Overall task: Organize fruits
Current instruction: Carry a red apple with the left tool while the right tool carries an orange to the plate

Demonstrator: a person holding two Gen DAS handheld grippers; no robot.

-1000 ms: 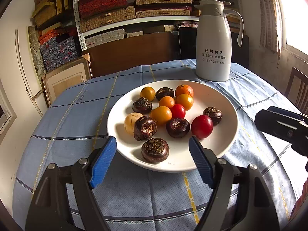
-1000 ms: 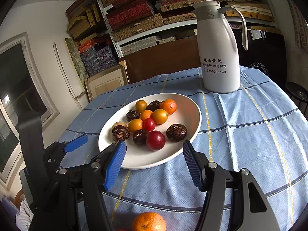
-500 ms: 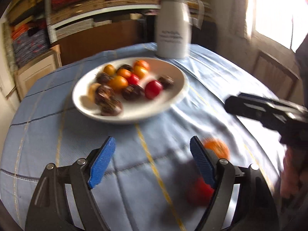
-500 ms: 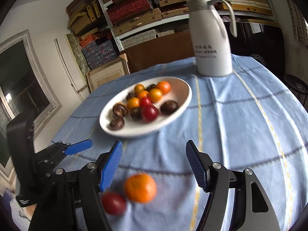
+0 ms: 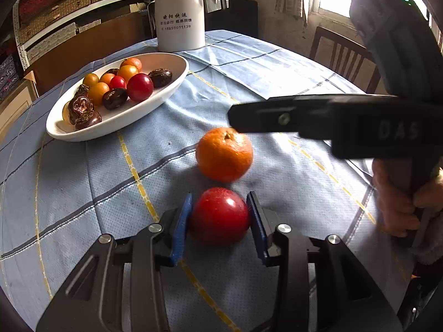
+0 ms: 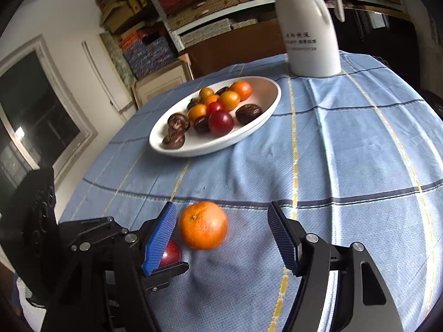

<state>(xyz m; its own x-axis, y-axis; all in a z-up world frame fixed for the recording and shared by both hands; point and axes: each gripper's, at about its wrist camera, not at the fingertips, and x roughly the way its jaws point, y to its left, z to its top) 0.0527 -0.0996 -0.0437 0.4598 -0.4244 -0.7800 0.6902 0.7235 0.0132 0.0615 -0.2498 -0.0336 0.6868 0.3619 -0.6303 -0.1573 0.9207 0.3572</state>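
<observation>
Left hand-held gripper (image 5: 218,221) is sitting low over the surface (image 5: 277,63) with its blue pads pressing both sides of a red fruit (image 5: 219,215); its jaws have just been closing, and the fruit is lying between them on the blue checked cloth; in the right wrist view only a sliver of that fruit (image 6: 171,253) is showing behind the right tool's left pad. Right hand-held gripper (image 6: 223,235) is standing about half wide, holding nothing; its jaws have just been opening; an orange (image 6: 203,225) is resting on the cloth between them, close to the left pad and well apart from the right one, touched by neither as far as the view is showing. From the left wrist view the orange (image 5: 224,153) is lying just beyond the red fruit, the two nearly touching, and one black finger of the right tool is reaching over the orange's top; a hand (image 5: 398,202) is gripping that tool's handle at the right edge. Farther back, a white plate (image 5: 166,94) is carrying small orange, red and dark brown fruits; a white jug (image 5: 180,13) is standing upright just beyond the plate; shelves of boxes are filling the wall behind.
</observation>
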